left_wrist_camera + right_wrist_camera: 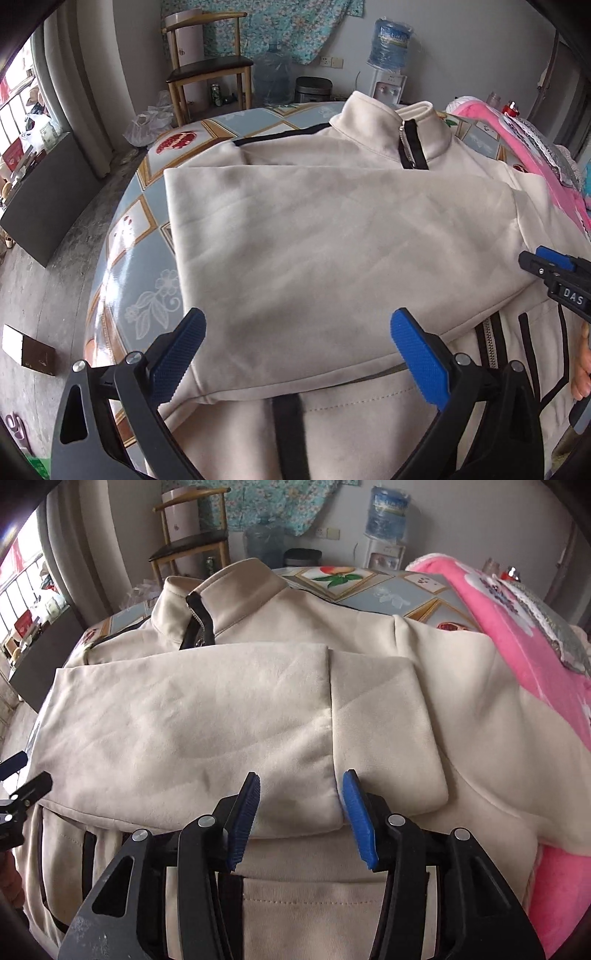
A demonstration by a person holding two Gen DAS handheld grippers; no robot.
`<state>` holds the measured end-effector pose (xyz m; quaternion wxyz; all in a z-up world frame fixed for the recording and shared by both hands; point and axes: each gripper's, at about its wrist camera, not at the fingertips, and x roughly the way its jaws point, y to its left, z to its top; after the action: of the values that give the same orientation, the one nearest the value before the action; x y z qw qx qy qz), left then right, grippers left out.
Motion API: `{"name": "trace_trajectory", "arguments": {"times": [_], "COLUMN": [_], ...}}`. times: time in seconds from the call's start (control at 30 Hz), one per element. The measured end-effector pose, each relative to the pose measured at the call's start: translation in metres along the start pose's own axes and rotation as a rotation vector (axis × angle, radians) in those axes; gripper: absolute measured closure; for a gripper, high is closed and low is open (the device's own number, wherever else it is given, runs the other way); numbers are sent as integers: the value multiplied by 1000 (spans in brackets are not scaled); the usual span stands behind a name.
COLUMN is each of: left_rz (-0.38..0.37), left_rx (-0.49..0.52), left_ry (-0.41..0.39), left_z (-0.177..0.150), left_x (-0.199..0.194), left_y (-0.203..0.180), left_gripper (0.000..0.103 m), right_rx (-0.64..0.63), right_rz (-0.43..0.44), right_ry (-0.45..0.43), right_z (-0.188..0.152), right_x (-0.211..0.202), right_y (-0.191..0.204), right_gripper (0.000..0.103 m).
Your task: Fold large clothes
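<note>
A cream zip-up jacket [332,229] with black trim lies front up on the patterned table, collar at the far side. Both sleeves are folded across the chest; the jacket also shows in the right wrist view [192,723], where one sleeve cuff [384,738] overlaps the other sleeve. My left gripper [299,332] is open and empty, hovering over the near edge of the folded sleeve. My right gripper [301,797] is open and empty, just above the sleeve edge near the cuff. The right gripper also shows at the right edge of the left wrist view [554,277].
A pink blanket [517,657] lies on the table right of the jacket. The table [147,236] has a glossy tiled-pattern cover and its left edge drops to the floor. Behind stand a wooden chair [207,70], water bottles and a dispenser [388,55].
</note>
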<state>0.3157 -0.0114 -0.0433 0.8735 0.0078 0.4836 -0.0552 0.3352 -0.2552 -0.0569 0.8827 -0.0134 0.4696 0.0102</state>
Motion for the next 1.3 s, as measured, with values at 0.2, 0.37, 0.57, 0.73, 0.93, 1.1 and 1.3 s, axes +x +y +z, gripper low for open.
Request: {"name": "trace_trajectory", "arguments": {"times": [0.2, 0.37, 0.57, 0.73, 0.93, 1.1, 1.3], "left_rz": [16, 24, 25, 26, 30, 30, 30], "left_rx": [46, 22, 22, 18, 19, 19, 19], "left_ry": [44, 55, 27, 54, 50, 52, 53], "left_z": [-4, -7, -11, -8, -8, -8, -7], "left_x": [12, 18, 18, 19, 20, 20, 20], "left_y": [-17, -15, -15, -15, -16, -16, -16], "left_gripper": [5, 5, 5, 5, 4, 4, 4], "right_rx": [-33, 15, 158, 324, 625, 910, 1163], "right_rz": [-28, -19, 14, -140, -271, -310, -218], "right_ry": [-33, 3, -55, -107, -138, -114, -52], "right_z": [-20, -32, -40, -54, -81, -115, -160], "right_x": [-22, -24, -61, -97, -122, -125, -111], "right_y": [3, -13, -74, -173, -324, -438, -508], "right_gripper": [27, 23, 21, 21, 21, 21, 30]}}
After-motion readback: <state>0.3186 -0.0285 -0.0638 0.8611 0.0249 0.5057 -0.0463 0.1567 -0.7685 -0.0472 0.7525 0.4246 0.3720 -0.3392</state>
